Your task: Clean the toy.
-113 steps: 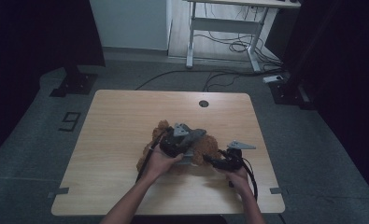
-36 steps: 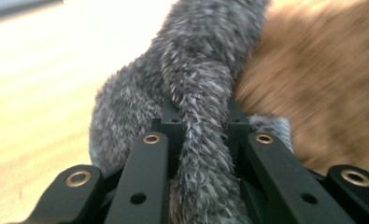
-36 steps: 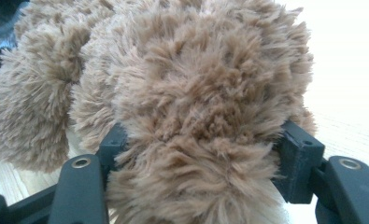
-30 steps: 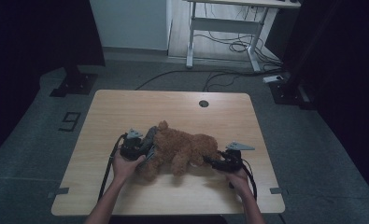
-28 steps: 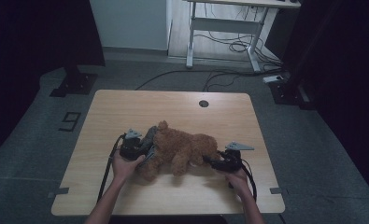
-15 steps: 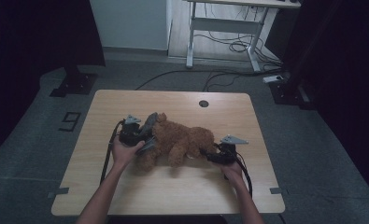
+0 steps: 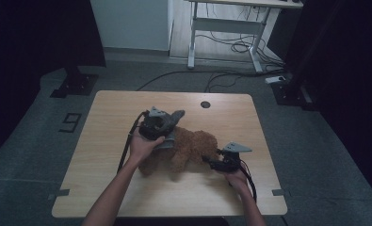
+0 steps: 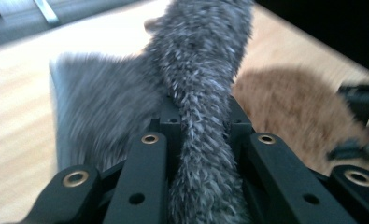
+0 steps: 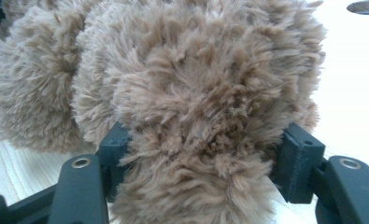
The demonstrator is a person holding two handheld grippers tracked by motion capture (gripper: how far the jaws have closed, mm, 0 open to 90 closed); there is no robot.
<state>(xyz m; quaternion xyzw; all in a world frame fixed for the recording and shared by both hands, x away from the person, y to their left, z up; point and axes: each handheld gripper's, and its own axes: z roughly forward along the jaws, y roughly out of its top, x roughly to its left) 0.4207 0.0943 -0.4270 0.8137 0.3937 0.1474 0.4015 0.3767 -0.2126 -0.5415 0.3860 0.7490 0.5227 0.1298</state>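
- Lifted up and away from the person since a second ago, the left gripper point(image 7: 167, 123) is clamped on a grey scarf point(image 8: 198, 84) (fuzzy, drawn taut).
- A brown teddy bear point(image 7: 186, 150) is lain on the table point(image 7: 103, 141), one limb pinched by the right gripper point(image 7: 211, 161).

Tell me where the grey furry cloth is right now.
High view: the grey furry cloth is pinched in the left gripper, raised left of table centre, above the brown teddy bear.

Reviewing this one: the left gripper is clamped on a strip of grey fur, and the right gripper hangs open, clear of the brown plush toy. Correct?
Not quite. The left gripper is indeed clamped on the strip of grey fur, but the right gripper is not clear of the brown plush toy: the right gripper view shows its jaws pressed on a fluffy part of it from both sides.
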